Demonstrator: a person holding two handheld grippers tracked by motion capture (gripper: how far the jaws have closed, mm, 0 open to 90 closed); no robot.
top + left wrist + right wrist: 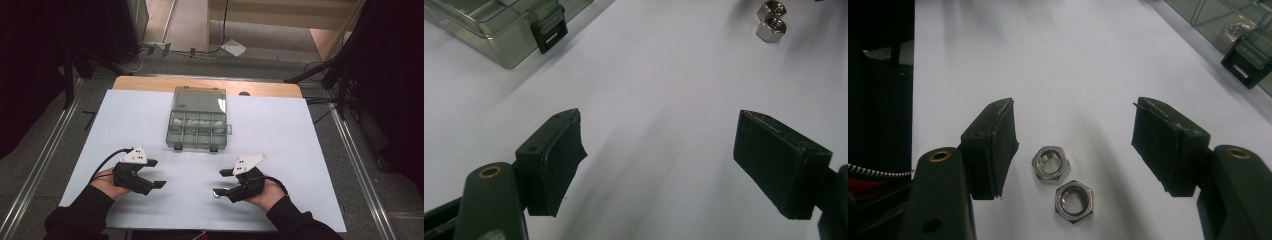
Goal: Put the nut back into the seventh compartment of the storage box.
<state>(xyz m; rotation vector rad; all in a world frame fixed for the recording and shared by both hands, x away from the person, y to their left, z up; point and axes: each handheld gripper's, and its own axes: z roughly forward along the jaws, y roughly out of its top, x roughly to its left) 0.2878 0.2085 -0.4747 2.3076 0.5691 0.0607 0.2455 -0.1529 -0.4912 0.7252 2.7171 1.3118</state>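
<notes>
In the right gripper view the right gripper (1073, 135) holds its 2 jaws wide apart, pressing on nothing, and 2 nuts lie on the white surface (1073, 60) in the gap between them. The near nut (1074, 201) sits at about 6 o'clock in that view, and the far nut (1051, 163) lies just beside it toward 11 o'clock; they look to be touching or nearly so, both flat with their holes facing up. Neither jaw touches a nut, though the left jaw stands closer to the far one. At 2 o'clock in the same view is a black latch (1245, 62) on the front of the clear box (1218, 20). In the left gripper view the left gripper (659, 145) also has its jaws spread wide over bare surface, with nothing between them; the 2 nuts show small at 1 o'clock, well apart from these jaws, and the box corner with a latch lies at 10 o'clock. From the high view, the left gripper (159, 173) is at 7 o'clock and the right gripper (220, 182) at 5 o'clock on the surface, jaws turned toward each other, each held in a hand in a dark sleeve. The box (197, 131) stands at 12 o'clock from both, lid raised, its 8 compartments in 2 rows.
</notes>
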